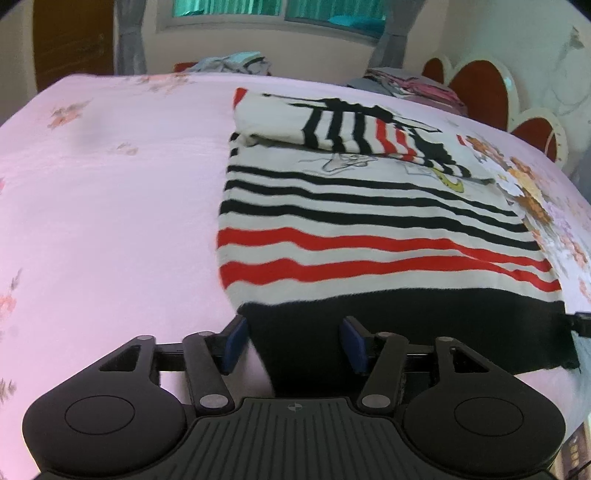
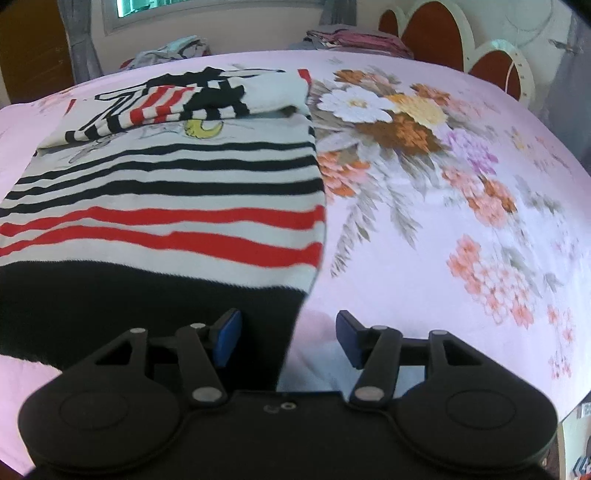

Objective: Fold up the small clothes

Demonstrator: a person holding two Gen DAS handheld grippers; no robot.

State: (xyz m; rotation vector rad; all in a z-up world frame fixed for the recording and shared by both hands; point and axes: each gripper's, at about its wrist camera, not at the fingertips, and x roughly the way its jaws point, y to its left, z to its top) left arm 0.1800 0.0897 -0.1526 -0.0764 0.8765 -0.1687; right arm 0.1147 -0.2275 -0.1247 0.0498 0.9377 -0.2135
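The striped sweater's [image 1: 369, 221] black hem corners are straddled, unpinched, by the parted left claw [image 1: 293, 343] and right claw [image 2: 288, 338], ready for folding.

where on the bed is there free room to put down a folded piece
Bare pink sheet lies left of the striped sweater; floral sheet right of it is free too. Crowded: far edge, with clothes piles near the headboard.
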